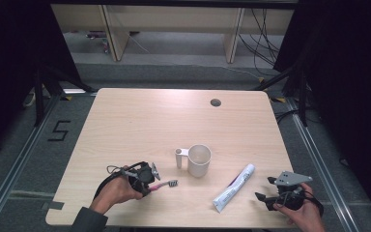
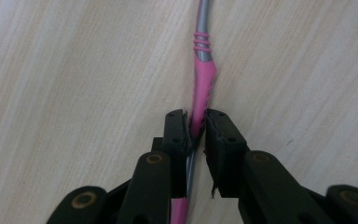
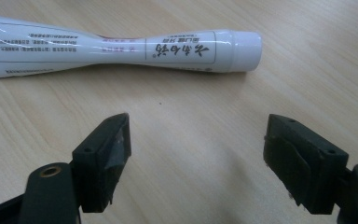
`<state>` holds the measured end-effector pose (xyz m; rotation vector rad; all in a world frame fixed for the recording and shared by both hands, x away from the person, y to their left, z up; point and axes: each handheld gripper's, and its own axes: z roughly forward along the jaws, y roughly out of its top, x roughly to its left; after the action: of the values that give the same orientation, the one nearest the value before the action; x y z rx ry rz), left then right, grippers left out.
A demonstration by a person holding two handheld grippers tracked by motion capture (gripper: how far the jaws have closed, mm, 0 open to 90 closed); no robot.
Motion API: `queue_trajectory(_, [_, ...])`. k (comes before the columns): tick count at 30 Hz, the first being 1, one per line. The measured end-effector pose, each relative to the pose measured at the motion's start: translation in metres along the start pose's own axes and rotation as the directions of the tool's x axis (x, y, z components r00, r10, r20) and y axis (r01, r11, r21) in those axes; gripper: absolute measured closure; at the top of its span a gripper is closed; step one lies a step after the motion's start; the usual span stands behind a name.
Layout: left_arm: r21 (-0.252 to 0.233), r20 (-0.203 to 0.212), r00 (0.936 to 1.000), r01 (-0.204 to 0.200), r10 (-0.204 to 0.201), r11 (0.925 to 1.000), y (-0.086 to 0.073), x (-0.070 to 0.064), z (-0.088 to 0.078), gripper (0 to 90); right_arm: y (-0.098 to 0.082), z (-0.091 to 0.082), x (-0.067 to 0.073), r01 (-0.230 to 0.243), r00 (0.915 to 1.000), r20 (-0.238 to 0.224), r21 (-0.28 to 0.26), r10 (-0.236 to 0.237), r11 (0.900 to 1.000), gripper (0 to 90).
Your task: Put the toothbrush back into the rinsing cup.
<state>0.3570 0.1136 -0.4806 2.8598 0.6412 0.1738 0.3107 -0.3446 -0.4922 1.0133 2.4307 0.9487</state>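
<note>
Pale wood table, grey carpet floor, dark curtains both sides, cables behind.

The slim toothbrush with a grey shaft and pink rubber grip lay flat on the pale wood-grain tabletop, near the person's edge and left of centre. Its bristled head pointed toward the table's right side, and the head seemed to face upward, though the high view was too small to be sure. In the left gripper view the toothbrush ran straight away from the camera: pink grip section nearest, with ridged edges, then three thin pink rings around the grey shaft beyond. The pink part was pinched between two black pads, and the handle's tail showed below them, grey and then pink.
</note>
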Motion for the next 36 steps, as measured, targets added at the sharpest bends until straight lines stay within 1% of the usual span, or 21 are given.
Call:
queue_trajectory(2, [0.017, 0.011, 0.9999, 0.007, -0.007, 0.9998, 0.002, 0.001, 0.0, 81.2, 0.0, 0.0, 0.001, -0.004, 0.9999, -0.012, -0.002, 0.004, 1.0, 24.1])
queue_trajectory(6, [0.043, 0.015, 0.9998, 0.015, -0.016, 0.999, 0.006, 0.0, 0.001, 82.1, 0.001, -0.001, 0.001, -0.014, 0.9998, -0.012, 0.002, 0.014, 1.0, 24.1])
queue_trajectory(9, [0.059, 0.013, 0.9997, 0.019, -0.02, 0.9981, 0.008, 0.001, 0.001, 82.4, 0.0, 0.0, 0.001, -0.002, 1.0, -0.009, 0.0, 0.002, 1.0, 24.1])
queue_trajectory(12, [0.067, 0.007, 0.9997, 0.023, -0.024, 0.9975, 0.01, 0.0, 0.001, 82.7, 0.001, 0.0, 0.001, -0.004, 0.9999, -0.011, 0.0, 0.004, 1.0, 24.2])
queue_trajectory(15, [0.091, 0.019, 0.9993, 0.03, -0.032, 0.9954, 0.011, 0.0, 0.001, 83.3, 0.001, 0.0, 0.001, -0.001, 0.9999, -0.012, 0.0, 0.001, 1.0, 24.2])
queue_trajectory(17, [0.092, 0.017, 0.9993, 0.032, -0.034, 0.9952, 0.012, 0.0, 0.001, 83.4, 0.001, 0.0, 0.0, 0.004, 0.9999, -0.011, -0.002, -0.004, 1.0, 24.3])
queue_trajectory(19, [0.097, 0.019, 0.9993, 0.031, -0.033, 0.9948, 0.013, 0.0, 0.001, 83.5, 0.001, -0.002, 0.002, -0.025, 0.9996, -0.015, 0.001, 0.025, 1.0, 24.4])
queue_trajectory(20, [0.097, 0.019, 0.9993, 0.031, -0.033, 0.9948, 0.013, 0.0, 0.001, 83.6, 0.001, -0.002, 0.002, -0.025, 0.9996, -0.015, 0.001, 0.025, 1.0, 24.4])
queue_trajectory(21, [0.094, 0.014, 0.9996, 0.024, -0.026, 0.9953, 0.013, 0.001, 0.001, 83.6, 0.001, -0.001, 0.0, -0.003, 0.9999, -0.01, -0.012, 0.003, 1.0, 24.4])
queue_trajectory(22, [0.089, 0.014, 0.9992, 0.036, -0.037, 0.9954, 0.013, 0.001, 0.0, 83.6, 0.001, -0.001, 0.0, -0.005, 0.9999, -0.009, -0.012, 0.005, 1.0, 24.4])
queue_trajectory(25, [0.074, 0.012, 0.9987, 0.048, -0.049, 0.9961, 0.012, 0.002, -0.006, 83.7, 0.001, -0.001, 0.0, -0.004, 0.9999, -0.012, -0.013, 0.004, 1.0, 24.6])
queue_trajectory(27, [0.044, 0.004, 0.9982, 0.06, -0.06, 0.9972, 0.009, 0.004, -0.012, 83.7, 0.001, -0.001, 0.0, -0.002, 0.9999, -0.014, -0.014, 0.002, 1.0, 24.5])
queue_trajectory(28, [0.024, 0.002, 0.9971, 0.076, -0.076, 0.9968, 0.008, 0.005, -0.015, 83.7, 0.001, -0.002, 0.001, -0.015, 0.9997, -0.018, -0.009, 0.014, 1.0, 24.6])
queue_trajectory(29, [0.015, 0.004, 0.9968, 0.08, -0.08, 0.9967, 0.007, 0.005, -0.018, 83.7, 0.001, -0.001, 0.0, -0.004, 0.9999, -0.014, -0.014, 0.003, 1.0, 24.6])
queue_trajectory(30, [0.0, 0.0, 0.997, 0.078, -0.078, 0.997, 0.006, 0.006, -0.021, 83.7, 0.001, -0.001, 0.0, -0.006, 0.9999, -0.011, -0.015, 0.006, 1.0, 24.6])
queue_trajectory(31, [-0.02, -0.004, 0.9961, 0.088, -0.088, 0.9959, 0.004, 0.006, -0.023, 83.7, 0.001, -0.001, 0.0, -0.005, 0.9999, -0.009, -0.017, 0.005, 1.0, 24.6])
queue_trajectory(32, [-0.02, -0.004, 0.9961, 0.088, -0.088, 0.9959, 0.004, 0.006, -0.023, 83.7, 0.001, -0.001, 0.0, -0.005, 0.9999, -0.009, -0.017, 0.005, 1.0, 24.6])
queue_trajectory(33, [-0.051, -0.003, 0.996, 0.088, -0.089, 0.9948, 0.001, 0.007, -0.029, 83.7, 0.001, -0.002, 0.0, -0.011, 0.9999, -0.01, -0.017, 0.011, 1.0, 24.6])
queue_trajectory(34, [-0.051, -0.003, 0.996, 0.088, -0.089, 0.9948, 0.001, 0.007, -0.029, 83.7, 0.001, -0.002, 0.0, -0.011, 0.9999, -0.01, -0.017, 0.011, 1.0, 24.6])
queue_trajectory(35, [-0.091, -0.001, 0.9948, 0.102, -0.102, 0.9906, -0.002, 0.007, -0.034, 83.7, 0.001, -0.002, 0.0, -0.006, 1.0, -0.008, -0.019, 0.006, 1.0, 24.6])
queue_trajectory(36, [-0.126, -0.007, 0.9948, 0.1, -0.102, 0.9869, -0.005, 0.01, -0.04, 83.7, 0.001, -0.004, 0.001, -0.037, 0.9993, -0.01, -0.013, 0.037, 0.999, 24.6])
